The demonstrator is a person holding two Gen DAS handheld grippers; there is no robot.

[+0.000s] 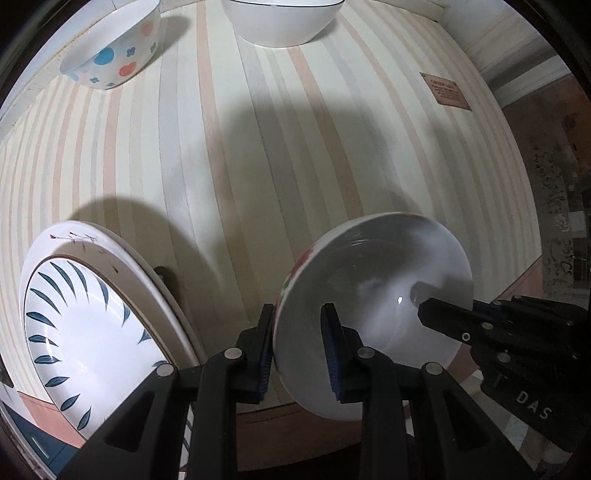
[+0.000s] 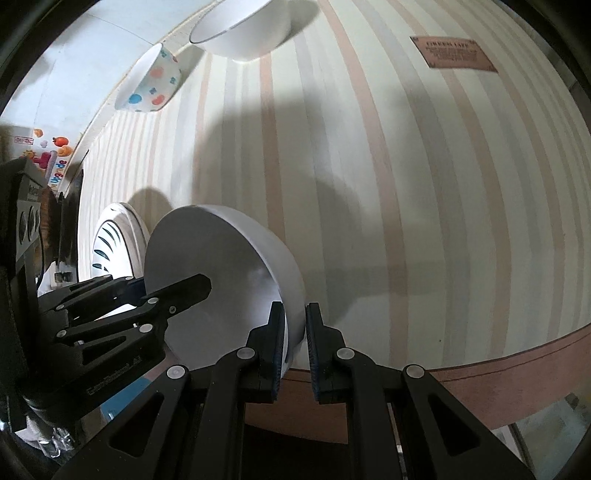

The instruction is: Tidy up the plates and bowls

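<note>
Left wrist view showed the left gripper point(image 1: 297, 347) with jaws clamped on the rim of a tilted white bowl point(image 1: 373, 314) above the striped counter point(image 1: 258, 147); the right gripper point(image 2: 294, 350) gripped its opposite rim. Left of the bowl lay stacked plates point(image 1: 85, 314).

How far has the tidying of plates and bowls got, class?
Done: the leaf-pattern plate sits on a larger plate. In hand: both the left gripper and right gripper pinch the rim of a bowl. Left: the dotted bowl and plain white bowl stand apart.
</note>
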